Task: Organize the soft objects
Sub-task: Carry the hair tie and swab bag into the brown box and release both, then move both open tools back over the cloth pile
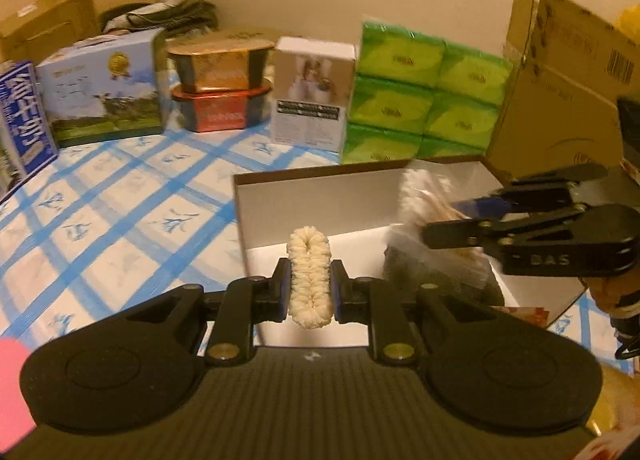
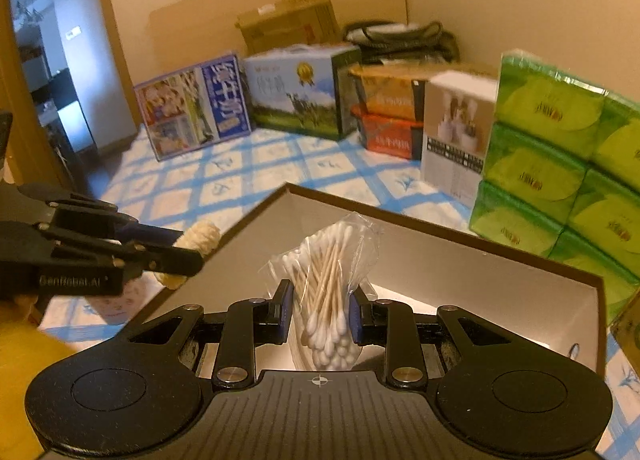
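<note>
Cream-coloured, a fluffy hair tie (image 1: pixel 310 278) is pinched between the nearly closed jaws of the left gripper (image 1: pixel 310 292) over the open box (image 1: pixel 288 203), while a bag of cotton swabs (image 2: pixel 326 300) is clamped by the narrowly parted right gripper (image 2: pixel 320 314) above the same box
</note>
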{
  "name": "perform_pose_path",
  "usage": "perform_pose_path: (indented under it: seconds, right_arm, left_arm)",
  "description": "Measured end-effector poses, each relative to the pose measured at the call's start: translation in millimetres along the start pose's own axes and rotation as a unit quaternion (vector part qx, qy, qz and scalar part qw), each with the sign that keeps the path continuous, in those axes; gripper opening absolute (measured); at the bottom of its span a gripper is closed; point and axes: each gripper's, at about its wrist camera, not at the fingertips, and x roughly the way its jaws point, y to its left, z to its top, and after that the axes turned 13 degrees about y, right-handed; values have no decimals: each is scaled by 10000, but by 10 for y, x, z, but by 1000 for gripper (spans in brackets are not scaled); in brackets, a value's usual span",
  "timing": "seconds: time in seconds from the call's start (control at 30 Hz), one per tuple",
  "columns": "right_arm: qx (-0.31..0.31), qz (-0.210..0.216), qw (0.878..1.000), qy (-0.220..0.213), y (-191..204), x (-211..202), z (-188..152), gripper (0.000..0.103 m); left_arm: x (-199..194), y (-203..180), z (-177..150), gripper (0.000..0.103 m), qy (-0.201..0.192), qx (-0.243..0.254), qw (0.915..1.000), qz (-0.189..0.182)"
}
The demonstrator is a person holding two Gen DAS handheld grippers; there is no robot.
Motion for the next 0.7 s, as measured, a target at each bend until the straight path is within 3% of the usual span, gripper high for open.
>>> perform_pose_path:
  seconds: [0.2, 0.3, 0.37, 0.43, 0.47, 0.7]
  right_arm:
    - [196, -47, 9995, 248, -127, 256, 132, 28]
    - [301, -61, 9991, 285, -167, 331, 160, 29]
    - [425, -76, 9986, 303, -202, 382, 177, 33]
    - [673, -125, 9971, 341, -249, 429, 190, 53]
    - [768, -154, 9964, 338, -269, 438, 186, 57]
    - [834, -206, 9958, 327, -285, 344, 132, 60]
  left_arm:
    - [360, -71, 198, 21, 178, 231, 9996, -15]
    - [460, -89, 258, 30, 225, 334, 9992, 64]
    - [502, -85, 281, 38, 236, 346, 9991, 100]
    - [548, -71, 300, 42, 232, 318, 9991, 138]
    - [569, -59, 306, 44, 248, 290, 9992, 145]
    - [593, -25, 290, 48, 352, 225, 9989, 189]
